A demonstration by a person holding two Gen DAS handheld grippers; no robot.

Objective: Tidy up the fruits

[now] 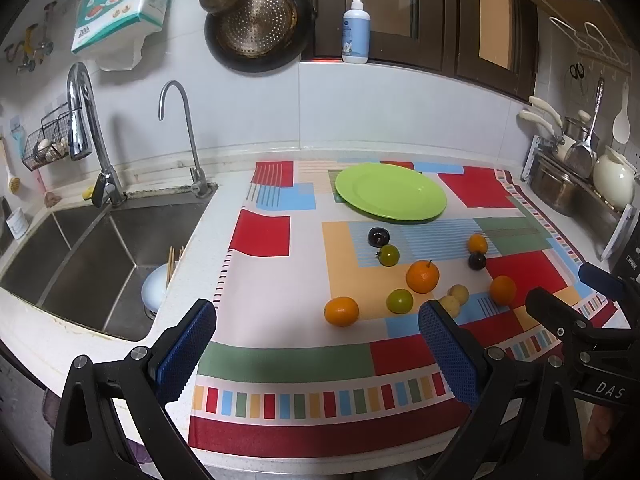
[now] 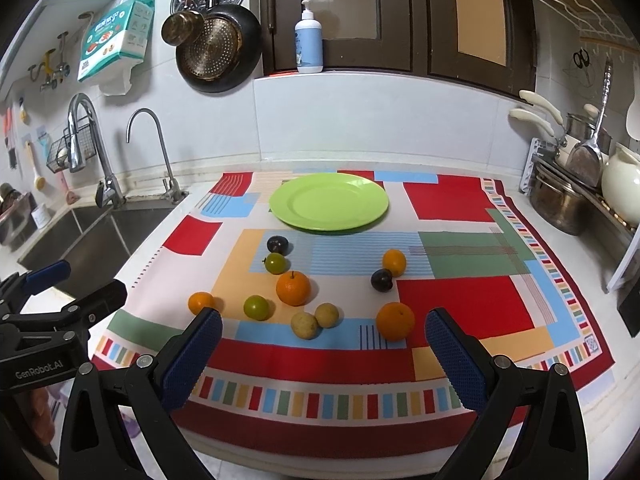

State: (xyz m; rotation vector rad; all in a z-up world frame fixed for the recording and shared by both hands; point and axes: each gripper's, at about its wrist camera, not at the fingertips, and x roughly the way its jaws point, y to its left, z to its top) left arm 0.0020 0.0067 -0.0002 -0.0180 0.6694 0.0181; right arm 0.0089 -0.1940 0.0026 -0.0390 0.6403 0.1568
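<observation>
Round orange, green, yellow and dark fruits lie scattered near the empty green plate; both the left gripper and right gripper are spread. Only the left view shows the sink's bowl.

1. The left wrist view is taken from low over the near counter edge, faced toward the back wall, with the sink close by on its left.
2. The right wrist view is set a bit further right, faced the same way.
3. The patterned cloth, green plate and scattered fruit are shared by both.
</observation>
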